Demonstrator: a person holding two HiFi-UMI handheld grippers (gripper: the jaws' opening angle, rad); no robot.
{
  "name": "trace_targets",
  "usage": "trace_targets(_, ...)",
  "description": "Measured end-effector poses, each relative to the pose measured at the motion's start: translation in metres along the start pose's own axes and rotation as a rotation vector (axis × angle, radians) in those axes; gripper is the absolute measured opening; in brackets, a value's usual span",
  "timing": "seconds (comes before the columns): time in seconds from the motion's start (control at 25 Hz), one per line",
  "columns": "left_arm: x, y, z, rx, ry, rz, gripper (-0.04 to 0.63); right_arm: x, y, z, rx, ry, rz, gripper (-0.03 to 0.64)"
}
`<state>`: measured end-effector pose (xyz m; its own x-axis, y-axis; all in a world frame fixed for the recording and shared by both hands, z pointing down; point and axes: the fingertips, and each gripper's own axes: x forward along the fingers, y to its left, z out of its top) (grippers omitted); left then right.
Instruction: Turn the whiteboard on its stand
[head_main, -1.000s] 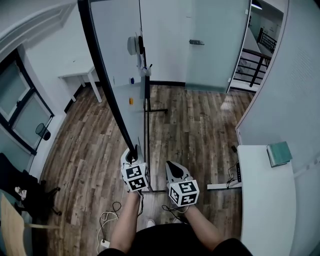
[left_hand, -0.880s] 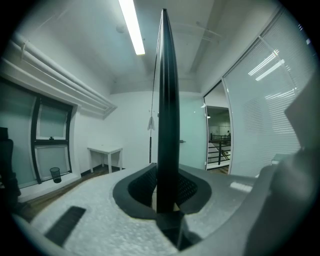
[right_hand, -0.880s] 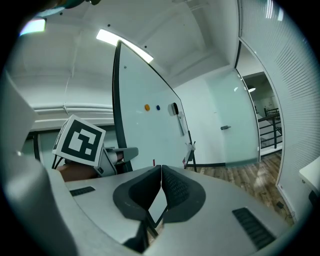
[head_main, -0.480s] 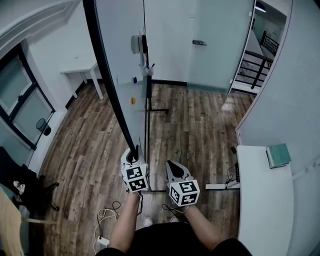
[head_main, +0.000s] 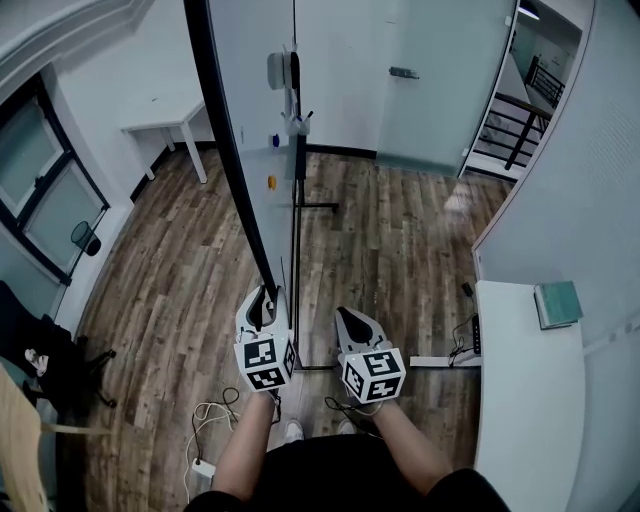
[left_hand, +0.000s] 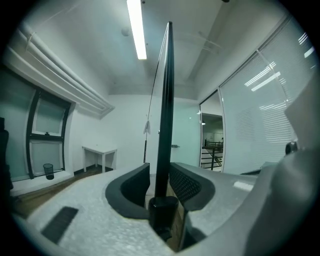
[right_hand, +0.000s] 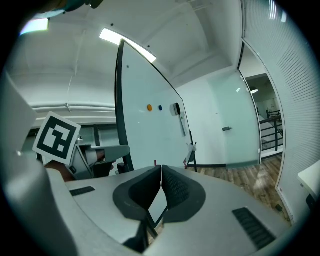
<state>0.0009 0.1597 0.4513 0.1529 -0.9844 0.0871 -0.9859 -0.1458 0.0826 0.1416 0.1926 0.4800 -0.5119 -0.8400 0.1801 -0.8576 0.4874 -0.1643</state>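
Note:
The whiteboard (head_main: 250, 110) stands on its wheeled stand (head_main: 297, 205), nearly edge-on to me, its black frame (head_main: 228, 150) running down to my left gripper (head_main: 264, 300). In the left gripper view the frame (left_hand: 167, 100) rises between the jaws of the left gripper (left_hand: 159, 171). These jaws have just been opening and the pads stand off the frame. To the right, my right gripper (head_main: 349, 322) is shut with nothing in it. The right gripper view shows its tips (right_hand: 161, 170) meeting in front of the board's white face (right_hand: 150, 135).
Small magnets (head_main: 271, 181) and a round eraser (head_main: 280, 70) sit on the board. A white table (head_main: 165, 125) stands at the far left wall and a glass door (head_main: 440, 80) behind. A white desk (head_main: 525, 400) with a book (head_main: 557, 303) is at the right. Cables (head_main: 215, 420) lie on the floor.
My left gripper's jaws have spread off the whiteboard frame and the gripper has drawn back a little toward me. The right gripper has stayed put.

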Motion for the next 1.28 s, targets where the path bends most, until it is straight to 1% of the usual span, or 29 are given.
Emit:
trace_targets(0.12, -0.016, 0.004, 0.006, -0.001, -0.017, 0.008, 0.141, -0.002, 0.001, -0.002, -0.005, 0.003, 0.003, 0.014)
trace_targets(0.36, -0.051, 0.008, 0.011, 0.005, -0.050, 0.011, 0.132, -0.006, 0.006, -0.008, -0.010, 0.014, 0.007, 0.014)
trace_targets(0.56, -0.079, 0.007, 0.003, 0.017, -0.056, 0.015, 0.082, -0.013, 0.011, -0.015, 0.005, 0.020, 0.005, 0.014)
trace_targets(0.64, -0.087, 0.007, 0.001, 0.015, -0.060, 0.018, 0.048, -0.016, 0.013, -0.019, 0.014, 0.025, 0.008, 0.014)
trace_targets(0.8, -0.100, 0.008, -0.011, 0.004, -0.043, 0.011, 0.023, -0.026, 0.021, -0.033, 0.024, 0.043, 0.016, 0.014)
trace_targets(1.04, -0.123, -0.002, -0.023, -0.013, -0.054, -0.008, 0.023, -0.045, 0.032, -0.051, 0.057, 0.047, 0.011, 0.014)
trace_targets(1.12, -0.127, -0.004, -0.029, -0.020, -0.047, -0.011, 0.022, -0.050, 0.034, -0.057, 0.067, 0.046, 0.009, 0.014)
trace_targets(1.28, -0.129, -0.008, -0.038, -0.009, -0.024, -0.024, 0.023, -0.054, 0.035, -0.061, 0.073, 0.041, 0.003, 0.012)
